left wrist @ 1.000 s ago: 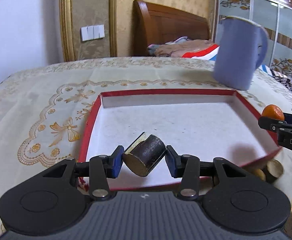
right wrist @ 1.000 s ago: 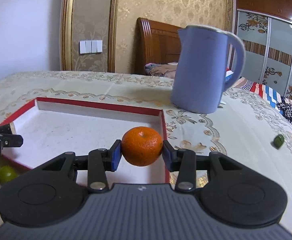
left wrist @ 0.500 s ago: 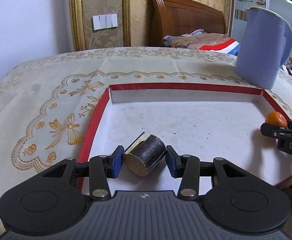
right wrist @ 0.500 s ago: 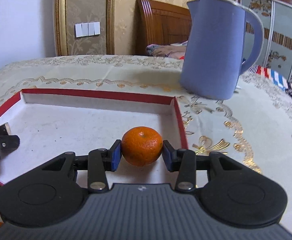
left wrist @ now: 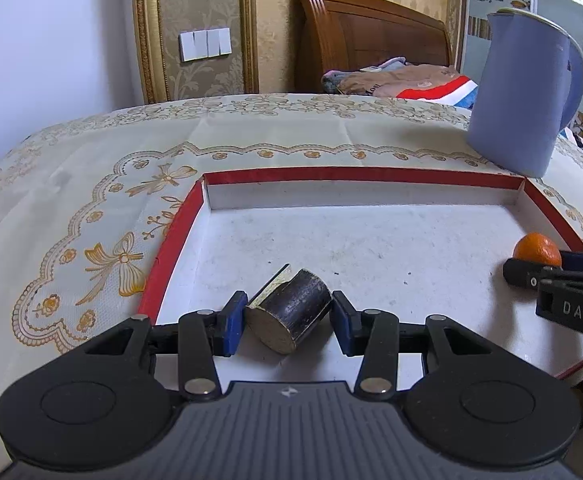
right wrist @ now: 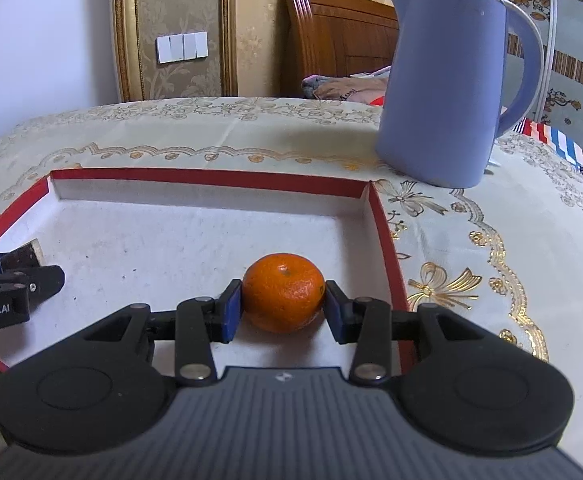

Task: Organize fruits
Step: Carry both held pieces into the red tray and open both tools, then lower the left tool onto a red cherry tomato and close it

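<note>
Grippers both clamped: left gripper [left wrist: 287, 322] holds dark cylinder [left wrist: 291, 316], right gripper [right wrist: 283, 306] holds orange [right wrist: 283, 292], apparently resting low inside red-rimmed tray [right wrist: 211, 176].

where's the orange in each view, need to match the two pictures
Left wrist view: the orange sits at the far right edge, clamped in the right gripper, over the tray's right side.
Right wrist view: the orange is centre frame, between the right gripper's blue pads.
Shared landmark: the blue kettle standing beyond the red-rimmed tray's far right corner.
</note>
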